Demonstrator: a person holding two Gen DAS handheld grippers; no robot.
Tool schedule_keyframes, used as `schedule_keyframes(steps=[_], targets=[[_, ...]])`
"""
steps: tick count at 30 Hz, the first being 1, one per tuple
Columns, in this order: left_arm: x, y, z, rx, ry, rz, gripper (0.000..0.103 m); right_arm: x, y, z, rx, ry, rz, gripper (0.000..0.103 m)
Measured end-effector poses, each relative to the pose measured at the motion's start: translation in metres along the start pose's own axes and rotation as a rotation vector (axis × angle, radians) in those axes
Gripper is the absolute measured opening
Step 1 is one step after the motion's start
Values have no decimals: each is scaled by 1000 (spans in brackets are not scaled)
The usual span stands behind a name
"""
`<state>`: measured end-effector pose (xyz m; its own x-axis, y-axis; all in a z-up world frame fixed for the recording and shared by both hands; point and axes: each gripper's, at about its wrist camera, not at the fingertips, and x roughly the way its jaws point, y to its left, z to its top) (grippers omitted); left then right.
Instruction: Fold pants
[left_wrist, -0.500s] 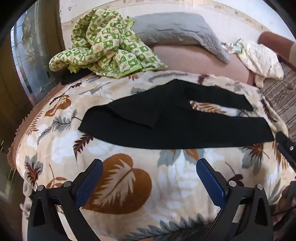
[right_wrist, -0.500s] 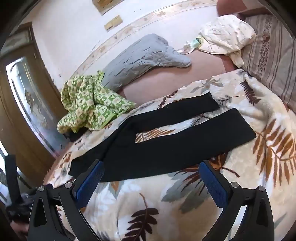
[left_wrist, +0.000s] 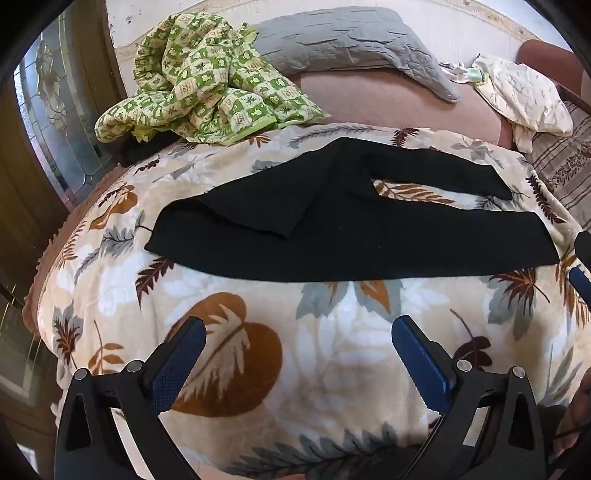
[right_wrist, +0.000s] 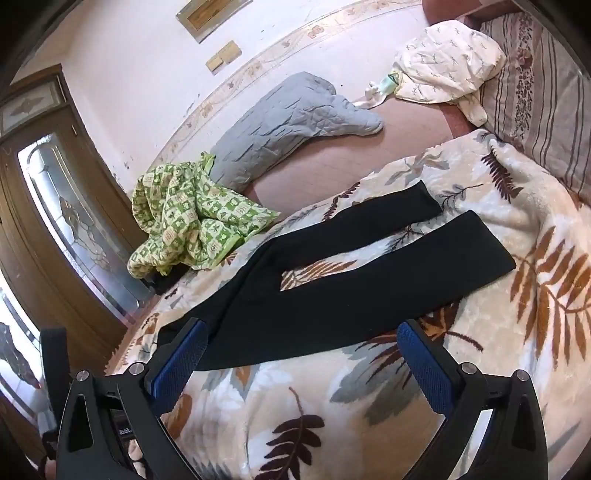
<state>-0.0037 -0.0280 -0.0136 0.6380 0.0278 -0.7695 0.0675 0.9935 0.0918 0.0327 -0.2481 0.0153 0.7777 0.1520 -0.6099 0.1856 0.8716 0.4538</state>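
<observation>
Black pants (left_wrist: 351, 229) lie flat on a leaf-patterned blanket (left_wrist: 332, 350), waist to the left and two legs spread apart to the right, with a flap folded over near the waist. In the right wrist view the pants (right_wrist: 332, 288) run from lower left to upper right. My left gripper (left_wrist: 299, 328) hovers open above the blanket, short of the pants' near edge, nothing between its blue pads. My right gripper (right_wrist: 301, 332) is open too, its fingertips over the near edge of the pants by the waist end. The right gripper's tip (left_wrist: 583, 266) shows at the left wrist view's right edge.
A crumpled green checked cloth (left_wrist: 199, 77) lies at the blanket's far left. A grey quilted pillow (left_wrist: 351, 40) and a cream cloth (left_wrist: 524, 92) rest on the pink sheet behind. A striped pillow (right_wrist: 546, 92) is at the right. A wooden glass door (right_wrist: 74, 229) stands to the left.
Both grippers have edged slightly closer to the pants, which sit a little lower in each view. Both stay open and nothing has been grasped.
</observation>
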Motion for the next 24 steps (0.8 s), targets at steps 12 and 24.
schedule_keyframes(steps=[12, 24], targets=[[-4, -31, -10, 92, -61, 67, 102, -8, -17, 2, 77, -18, 46, 102], [7, -43, -4, 119, -48, 91, 102, -7, -27, 2, 113, -17, 50, 103]])
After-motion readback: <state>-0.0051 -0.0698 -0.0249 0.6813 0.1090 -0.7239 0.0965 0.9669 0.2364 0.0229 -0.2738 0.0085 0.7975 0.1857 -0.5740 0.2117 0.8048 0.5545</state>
